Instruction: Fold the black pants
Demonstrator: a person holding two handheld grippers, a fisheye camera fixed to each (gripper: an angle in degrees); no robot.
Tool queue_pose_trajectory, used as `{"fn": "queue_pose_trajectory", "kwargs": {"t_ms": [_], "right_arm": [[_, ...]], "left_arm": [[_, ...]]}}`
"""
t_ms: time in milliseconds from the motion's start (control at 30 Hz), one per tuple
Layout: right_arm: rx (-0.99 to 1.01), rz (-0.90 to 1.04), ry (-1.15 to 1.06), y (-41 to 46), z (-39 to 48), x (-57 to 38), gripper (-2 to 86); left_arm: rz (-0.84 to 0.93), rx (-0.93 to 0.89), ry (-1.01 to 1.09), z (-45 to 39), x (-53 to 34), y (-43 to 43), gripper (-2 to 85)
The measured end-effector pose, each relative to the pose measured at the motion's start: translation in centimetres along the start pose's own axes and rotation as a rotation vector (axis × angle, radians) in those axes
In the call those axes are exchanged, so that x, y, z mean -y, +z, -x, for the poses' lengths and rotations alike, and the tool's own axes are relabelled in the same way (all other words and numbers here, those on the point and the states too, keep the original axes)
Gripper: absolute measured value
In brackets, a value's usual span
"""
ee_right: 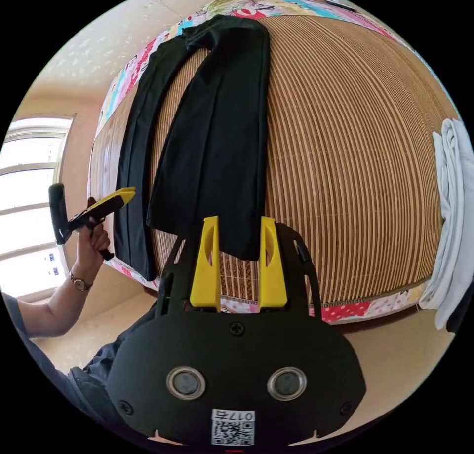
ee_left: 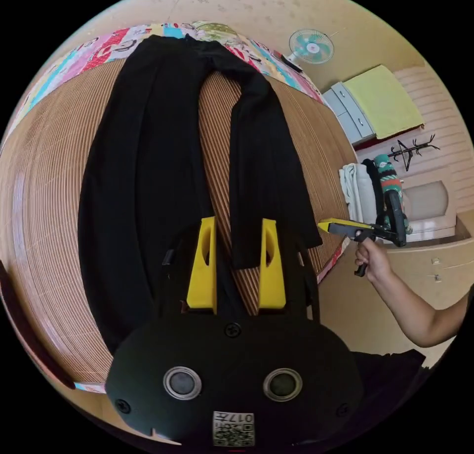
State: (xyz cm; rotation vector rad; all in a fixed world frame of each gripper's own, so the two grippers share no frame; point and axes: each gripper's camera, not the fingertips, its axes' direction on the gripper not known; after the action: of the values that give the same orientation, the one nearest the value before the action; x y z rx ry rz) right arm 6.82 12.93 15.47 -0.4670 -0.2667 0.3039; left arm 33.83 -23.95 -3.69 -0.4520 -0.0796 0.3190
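Fingers spread on both yellow two-jaw grippers (ee_left: 238,264) (ee_right: 239,261), hems of flat black cloth pants (ee_left: 148,177) (ee_right: 217,143) at 12 o'clock — best pinch each hem squarely before lifting

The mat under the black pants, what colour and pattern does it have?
The mat is tan with fine brown stripes; the right gripper view shows it best.

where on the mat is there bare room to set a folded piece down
The widest bare stretch of the woven mat lies between the black pants and the white cloth pile at its edge. A narrow bare strip runs between the two legs. A bare band flanks the other leg. The near hems are crowded by the left tool and right tool.
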Motion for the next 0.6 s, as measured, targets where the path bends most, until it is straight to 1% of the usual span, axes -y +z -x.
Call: {"fn": "queue_pose_trajectory", "kwargs": {"t_ms": [33,67,100,133,167,233,333,400,467,533,600], "right_arm": [[0.014,0.065,-0.024,0.9,0.3,-0.4,7.0],[0.000,0.168,-0.048,2.0,0.6,-1.0,4.5],[-0.008,0.202,-0.060,2.4,0.7,-1.6,3.6],[-0.032,0.207,-0.067,1.9,1.0,-3.1,2.3],[-0.078,0.209,-0.091,1.1,1.3,-5.0,1.7],[-0.092,0.184,-0.145,-0.6,1.5,-8.3,1.4],[-0.039,0.115,-0.096,-3.3,-0.4,-12.9,1.8],[-0.013,0.049,-0.060,-4.7,-1.6,-14.3,2.8],[0.077,-0.012,-0.001,-5.5,-3.3,-14.0,7.3],[0.129,-0.023,0.019,-5.3,-3.9,-13.1,10.2],[0.163,0.007,0.022,-4.2,-4.0,-12.3,10.4]], "left_arm": [[0.050,0.037,-0.008,-0.1,-0.4,1.5,11.1],[0.033,0.066,0.000,-0.3,-1.0,1.3,10.3],[0.055,0.073,0.011,-0.7,-2.2,1.5,6.1],[0.116,0.020,-0.002,-0.9,-3.6,1.9,3.7],[0.145,-0.005,-0.017,-1.0,-4.6,2.0,3.4],[0.180,-0.110,-0.057,-2.0,-9.3,1.9,2.2],[0.185,-0.111,-0.113,-2.8,-14.4,2.3,2.1],[0.173,-0.104,-0.179,-2.2,-15.8,2.5,2.7],[0.161,-0.141,-0.235,-1.0,-16.2,2.7,3.6],[0.117,-0.180,-0.283,0.4,-16.5,2.1,4.5],[0.091,-0.171,-0.284,0.8,-16.6,1.4,5.4]]}}
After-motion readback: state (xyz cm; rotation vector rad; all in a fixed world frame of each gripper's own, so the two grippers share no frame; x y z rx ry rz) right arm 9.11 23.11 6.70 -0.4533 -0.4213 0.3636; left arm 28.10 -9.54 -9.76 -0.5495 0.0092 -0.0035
